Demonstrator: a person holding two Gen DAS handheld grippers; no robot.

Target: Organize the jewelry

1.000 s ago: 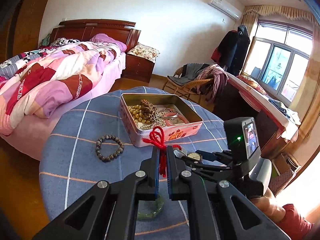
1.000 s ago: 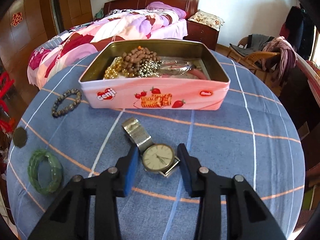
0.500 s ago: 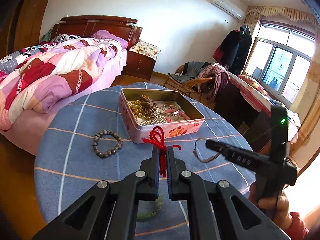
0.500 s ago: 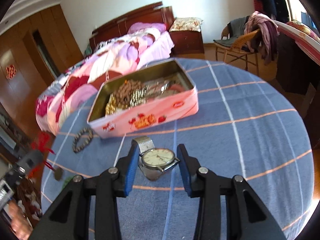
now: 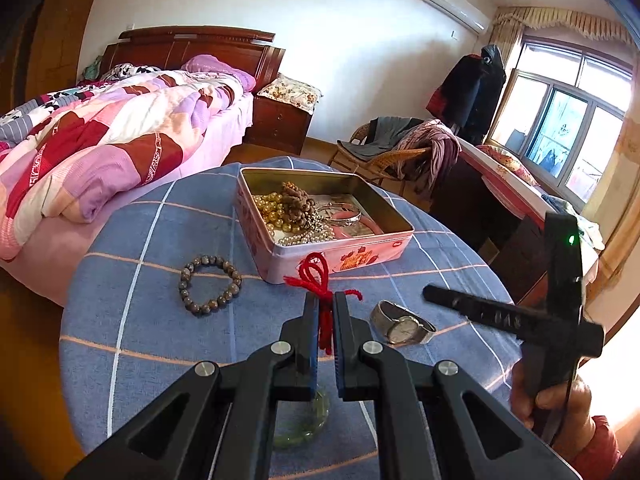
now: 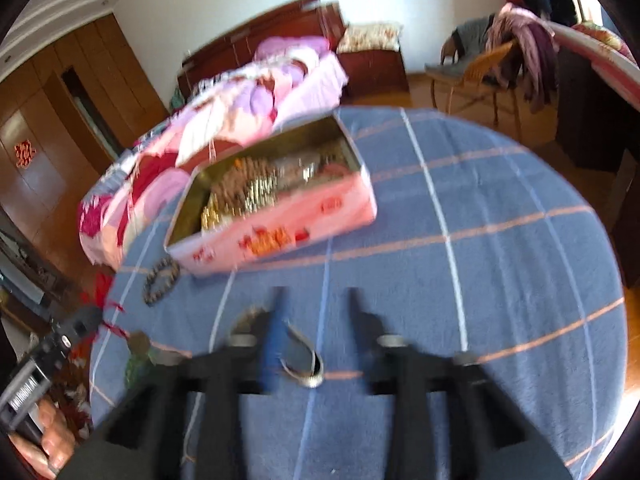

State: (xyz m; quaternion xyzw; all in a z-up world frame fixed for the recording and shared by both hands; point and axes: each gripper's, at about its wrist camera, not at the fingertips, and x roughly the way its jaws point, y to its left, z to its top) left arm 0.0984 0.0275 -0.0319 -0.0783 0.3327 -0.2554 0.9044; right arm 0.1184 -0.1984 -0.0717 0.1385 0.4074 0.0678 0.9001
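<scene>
My left gripper point(image 5: 326, 300) is shut on a red knotted cord point(image 5: 316, 276) and holds it above the blue checked tablecloth point(image 5: 132, 320), in front of the pink tin point(image 5: 320, 216) full of beads and bangles. A silver wristwatch point(image 5: 402, 324) lies on the cloth to its right. My right gripper point(image 6: 314, 296) is open and empty; its view is blurred, with the watch point(image 6: 300, 356) lying below its left finger. A dark bead bracelet point(image 5: 210, 284) lies left of the tin. A green bangle point(image 5: 300, 420) shows under my left fingers.
The table is round, with its edge close on all sides. A bed point(image 5: 100, 136) stands behind it on the left. A wicker chair with clothes point(image 5: 396, 148) and a desk stand at the back right.
My right gripper lifted the watch, then let it go. The watch now lies on the cloth and the right gripper has risen and tilted. My left gripper still holds the red cord.
</scene>
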